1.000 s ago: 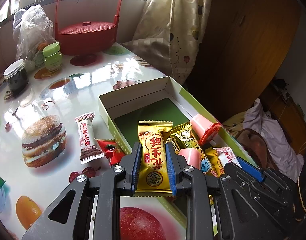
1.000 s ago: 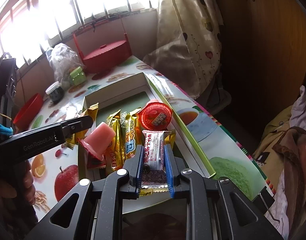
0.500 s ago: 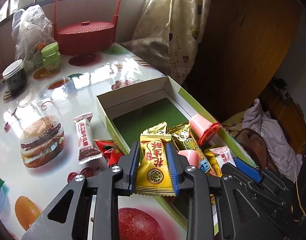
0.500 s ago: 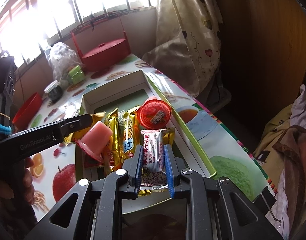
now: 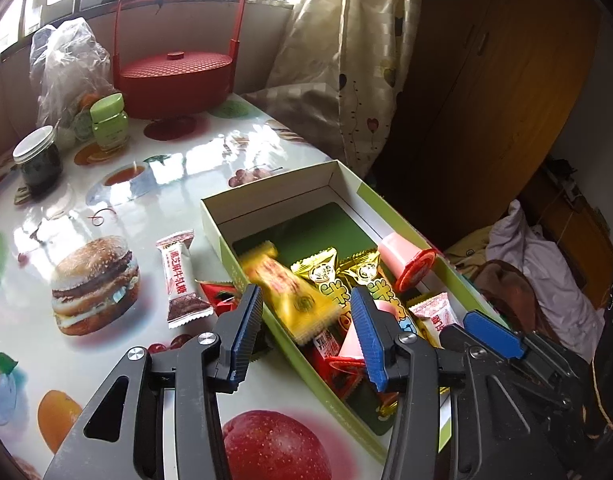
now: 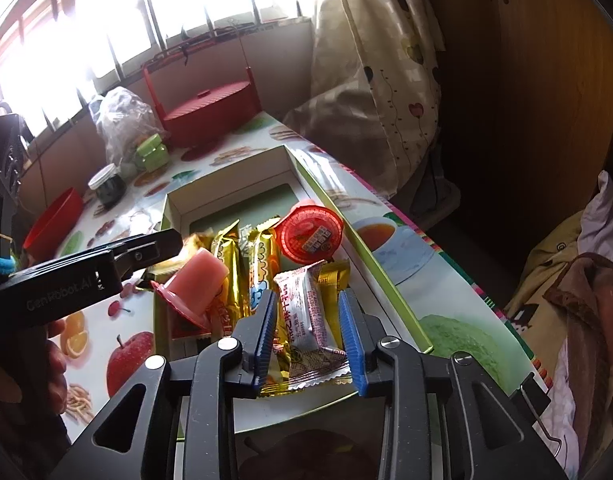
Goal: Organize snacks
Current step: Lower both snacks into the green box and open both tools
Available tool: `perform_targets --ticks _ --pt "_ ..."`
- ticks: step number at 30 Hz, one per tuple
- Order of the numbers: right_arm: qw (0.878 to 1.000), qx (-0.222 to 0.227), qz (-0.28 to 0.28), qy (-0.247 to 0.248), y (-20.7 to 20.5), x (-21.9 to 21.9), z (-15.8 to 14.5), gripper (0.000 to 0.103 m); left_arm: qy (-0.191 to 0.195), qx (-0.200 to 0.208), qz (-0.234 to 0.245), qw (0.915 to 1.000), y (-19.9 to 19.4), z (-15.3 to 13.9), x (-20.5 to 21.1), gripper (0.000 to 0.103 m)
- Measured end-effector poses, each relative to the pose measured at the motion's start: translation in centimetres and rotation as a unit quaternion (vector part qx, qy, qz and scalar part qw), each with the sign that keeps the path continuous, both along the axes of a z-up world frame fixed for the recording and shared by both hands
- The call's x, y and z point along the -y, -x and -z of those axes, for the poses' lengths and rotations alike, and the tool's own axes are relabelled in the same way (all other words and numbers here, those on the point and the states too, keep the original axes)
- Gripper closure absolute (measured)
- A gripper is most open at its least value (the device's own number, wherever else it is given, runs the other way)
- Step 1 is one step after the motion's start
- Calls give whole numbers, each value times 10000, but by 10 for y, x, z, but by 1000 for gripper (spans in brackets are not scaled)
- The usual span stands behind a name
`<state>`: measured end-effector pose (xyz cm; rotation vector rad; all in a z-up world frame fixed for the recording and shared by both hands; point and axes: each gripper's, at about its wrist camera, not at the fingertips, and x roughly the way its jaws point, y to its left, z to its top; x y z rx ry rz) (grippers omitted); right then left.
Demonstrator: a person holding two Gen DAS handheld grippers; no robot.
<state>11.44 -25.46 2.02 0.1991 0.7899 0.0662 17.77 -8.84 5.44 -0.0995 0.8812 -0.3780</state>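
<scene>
Left gripper [image 5: 308,326] opening, blurred yellow packet [image 5: 290,294] loose between; right gripper [image 6: 308,330] opening round white packet [image 6: 306,312].

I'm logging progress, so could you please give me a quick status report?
Both grippers, left and right, opening. Yellow packet dropping, blurred, into the green box; white packet loose between right's jaws. Nothing blocking.

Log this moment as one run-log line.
left tongs: opening, yellow packet dropping into box | right tongs: opening, white packet between jaws
</scene>
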Motion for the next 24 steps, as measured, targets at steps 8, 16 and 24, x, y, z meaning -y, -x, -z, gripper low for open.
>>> perform_targets --ticks 8,16,24 --pt "10000 72 -15 64 2 -4 -5 67 -8 58 2 10000 4 -5 -4 56" --pt "9997 200 -89 130 3 -12 -13 60 -26 189 -71 9998 13 -13 -15 56" --pt "9990 344 -195 191 6 -26 -21 54 -32 268 -248 9993 20 -15 -32 52"
